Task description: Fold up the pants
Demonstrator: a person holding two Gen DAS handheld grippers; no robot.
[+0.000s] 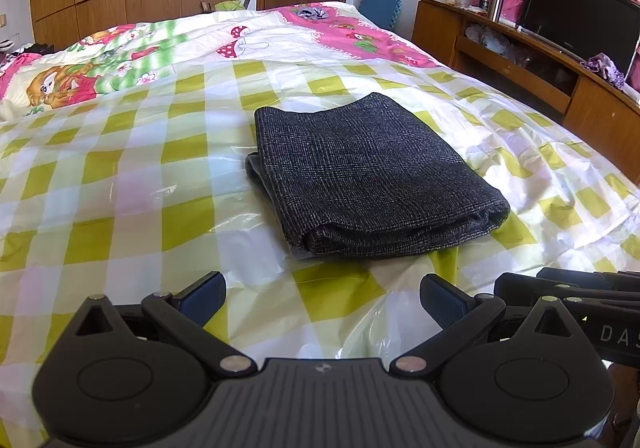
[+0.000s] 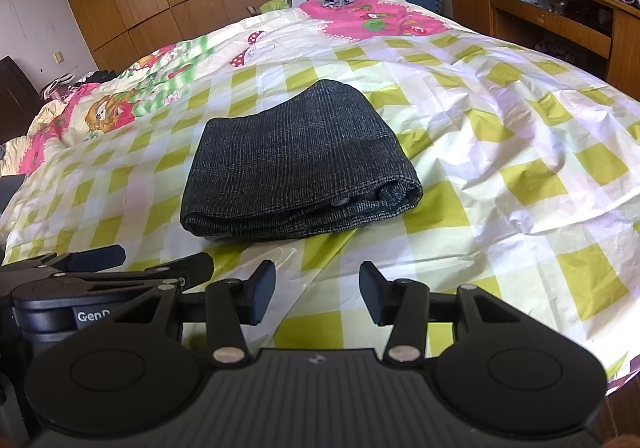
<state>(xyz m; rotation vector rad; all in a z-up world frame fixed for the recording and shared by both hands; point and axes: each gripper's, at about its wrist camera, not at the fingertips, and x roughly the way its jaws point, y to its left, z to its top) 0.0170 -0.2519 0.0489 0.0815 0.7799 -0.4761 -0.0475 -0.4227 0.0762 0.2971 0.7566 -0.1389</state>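
- Left wrist view: the pants [image 1: 372, 176] lie folded into a compact dark grey bundle on the checked plastic sheet [image 1: 120, 176] that covers the bed.
- The bundle's thick rolled edge faces the camera; its left edge shows stacked layers, and its far edge lies flat short of the cartoon-print quilt [image 1: 100, 64].
- The left gripper [image 1: 322, 302] hangs near the bundle's near edge, apart from it, jaws spread wide with only sheet between the blue pads.
- Left of the pants the sheet runs bare and broad; right of them it drops off toward the wooden cabinet [image 1: 520, 60].
- The right gripper [image 1: 560, 288] shows only partly at the right border, beside the left one.
- Right wrist view: the pants [image 2: 296, 168] sit ahead and slightly left, rolled edge toward the camera, a small button visible in the fold.
- The right gripper [image 2: 318, 294] stands short of that edge, jaws part-way spread, gripping nothing, sheet [image 2: 500, 176] showing between them.
- Right of the pants the sheet is wrinkled and open up to the bed's edge.
- The left gripper [image 2: 132, 260] lies just left of the right one, near the bundle's left corner.
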